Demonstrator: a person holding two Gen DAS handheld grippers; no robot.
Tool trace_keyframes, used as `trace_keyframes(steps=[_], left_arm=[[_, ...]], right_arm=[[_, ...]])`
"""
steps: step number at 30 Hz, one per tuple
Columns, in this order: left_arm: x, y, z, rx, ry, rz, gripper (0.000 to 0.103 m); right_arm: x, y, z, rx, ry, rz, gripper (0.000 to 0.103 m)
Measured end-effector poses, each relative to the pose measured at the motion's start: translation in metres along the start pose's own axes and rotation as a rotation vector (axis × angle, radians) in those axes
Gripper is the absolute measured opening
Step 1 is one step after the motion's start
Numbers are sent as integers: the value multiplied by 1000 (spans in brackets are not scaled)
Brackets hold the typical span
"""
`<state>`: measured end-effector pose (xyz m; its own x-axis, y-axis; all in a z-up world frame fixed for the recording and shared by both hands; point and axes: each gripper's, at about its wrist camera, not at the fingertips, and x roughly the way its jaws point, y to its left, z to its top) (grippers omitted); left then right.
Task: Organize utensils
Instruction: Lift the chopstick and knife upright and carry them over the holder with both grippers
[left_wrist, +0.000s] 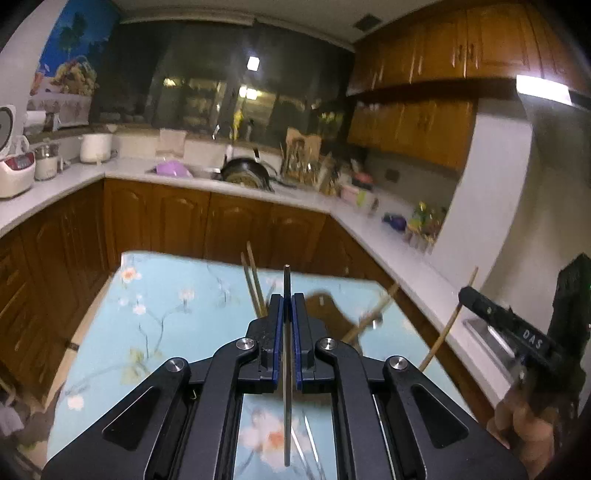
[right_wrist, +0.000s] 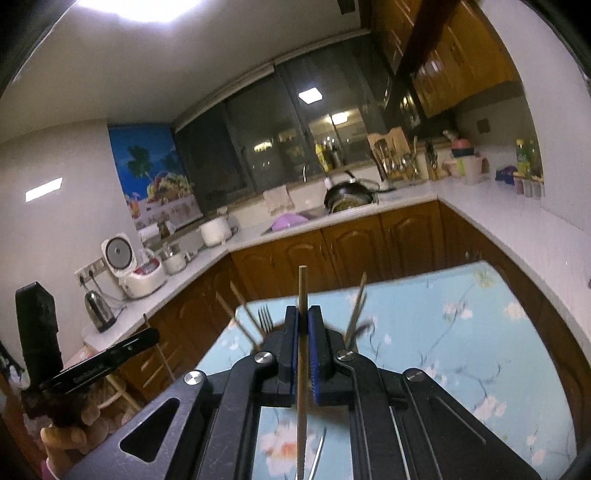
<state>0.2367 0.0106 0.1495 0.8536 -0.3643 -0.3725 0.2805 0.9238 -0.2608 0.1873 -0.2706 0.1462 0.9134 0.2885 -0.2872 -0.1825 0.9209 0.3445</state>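
1. Black linkage arms filled the bottom of both wrist views, and the left gripper (left_wrist: 287, 306) had its blue-padded jaws closed on a thin dark metal rod (left_wrist: 286, 280), which ran upright between them and stuck out past the tips.
2. That rod's lower end hung below the jaws over the table (left_wrist: 166, 317), which was covered by a pale blue floral cloth.
3. The right gripper (right_wrist: 303, 321) was likewise clamped shut, on a wooden chopstick (right_wrist: 302, 288) that stood upright through the pads.
4. In the left view the right gripper showed at the far right with that chopstick slanting down from it.
5. More chopsticks (left_wrist: 253, 280) rose tilted just behind the left jaws, and another wooden stick (left_wrist: 373, 314) leaned to the right of them.
6. A fork (right_wrist: 265, 318) stood tines-up just left of the right jaws, beside leaning chopsticks; whatever held them was hidden by the gripper, possibly a holder.
7. Behind the table ran a white counter (left_wrist: 122, 166) with a dark wok (left_wrist: 245, 171) by the sink and a rice cooker (right_wrist: 142, 275).
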Motion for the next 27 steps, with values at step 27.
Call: trace_keyframes(steps=[27], left_arm=[[108, 14, 0, -44, -96, 142, 4]], right_arm=[[82, -14, -3, -29, -106, -111, 5]])
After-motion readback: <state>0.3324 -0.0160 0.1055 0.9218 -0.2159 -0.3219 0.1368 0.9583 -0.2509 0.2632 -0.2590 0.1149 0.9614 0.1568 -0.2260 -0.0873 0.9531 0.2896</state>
